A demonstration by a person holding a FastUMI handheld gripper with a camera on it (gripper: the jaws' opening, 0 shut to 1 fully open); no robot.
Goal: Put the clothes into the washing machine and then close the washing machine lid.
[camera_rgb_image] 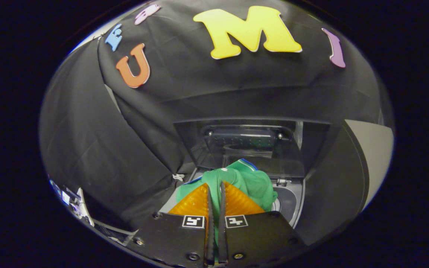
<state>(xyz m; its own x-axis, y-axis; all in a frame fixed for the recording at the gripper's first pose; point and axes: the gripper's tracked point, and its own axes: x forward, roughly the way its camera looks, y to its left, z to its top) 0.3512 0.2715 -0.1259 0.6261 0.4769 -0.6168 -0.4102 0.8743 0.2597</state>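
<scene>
Gripper view: the gripper (215, 190) has its fingers nearly together, pinching a fold of the green garment (253, 182), bunched over the washing machine (288, 201) opening. Its raised lid (248, 149) stands beyond. No readable labels.

We can read no text, brand or number here. The only signs we see are two small square black-and-white marker patterns, one on each finger of the gripper (215, 186), just behind where those fingers pinch the green garment (253, 182); they carry no letters or digits.
</scene>
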